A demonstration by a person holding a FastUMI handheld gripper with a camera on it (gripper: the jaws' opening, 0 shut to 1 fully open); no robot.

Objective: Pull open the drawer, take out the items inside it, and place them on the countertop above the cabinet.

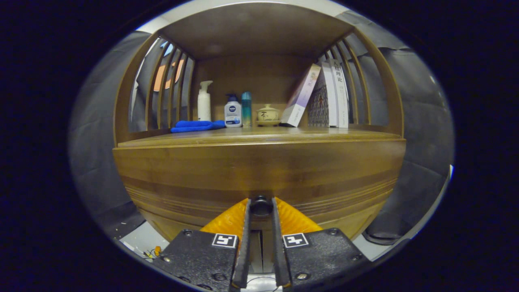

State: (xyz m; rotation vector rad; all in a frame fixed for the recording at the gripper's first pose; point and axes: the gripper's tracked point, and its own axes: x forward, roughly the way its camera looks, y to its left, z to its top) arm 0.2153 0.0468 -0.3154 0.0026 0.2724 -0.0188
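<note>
At the front of the drawer (259,178), I had the gripper (260,207) clamped on its small round knob (260,206), which looked stiff and slippery.

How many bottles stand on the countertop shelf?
3: a white pump bottle behind the blue cloth, a white-and-blue bottle beside it, then a teal bottle. The gripper is shut on the drawer knob.
</note>
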